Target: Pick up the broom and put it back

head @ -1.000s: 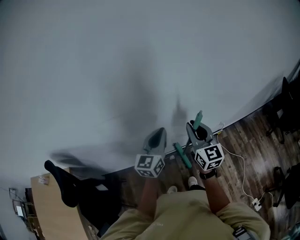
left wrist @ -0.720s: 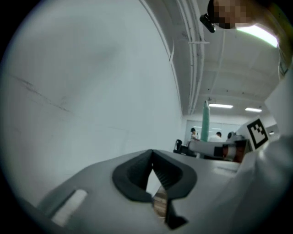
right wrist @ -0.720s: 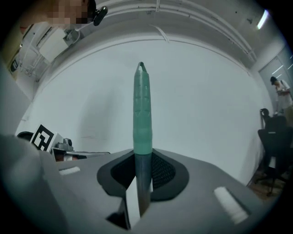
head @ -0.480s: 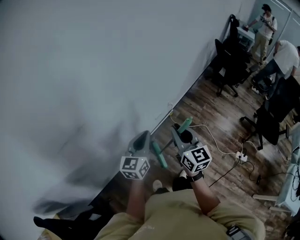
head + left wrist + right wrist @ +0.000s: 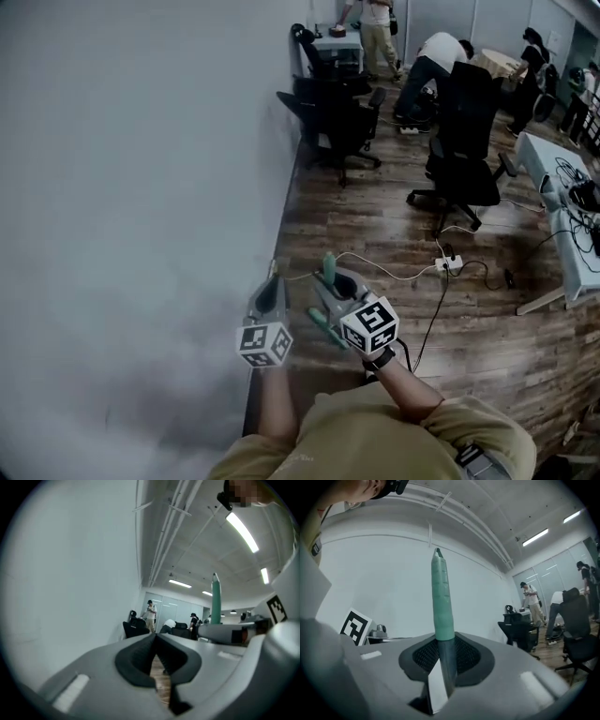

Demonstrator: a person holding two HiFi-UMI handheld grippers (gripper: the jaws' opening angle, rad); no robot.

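Green grip of the broom [image 5: 442, 597] stands straight up out of the right claw [image 5: 446, 645], w/ the dark shaft just below it pinched btwn the two black pads. The pointed tip rises well above the claw. Claw is clamped tight on the shaft, no gap on either side.

From the head view the broom runs slantwise through that claw: the green end pokes out past the tips & another green stretch shows btwn the two marker cubes, twd the person's legs. Bristle end can't be seen in any view.

Left claw [image 5: 155, 637] is pressed together at the tips w/ nothing btwn the pads; only a sliver of floor [image 5: 159, 673] shows through the slot lower down. It sits just beside the right claw, on its left, both pointing level & roughly parallel along the wall [image 5: 141, 187]. In the left gripper view the broom is off to the right, upright, clear of those pads.

Ahead, the floor is dark wood planks. White cable [image 5: 398, 275] trails across it to a power strip [image 5: 450, 264]. Black office chairs [image 5: 342, 117] stand further off, by the wall & mid-room, w/ several people [image 5: 436, 56] beyond them. Desk [image 5: 562, 220] sits at the far right edge.
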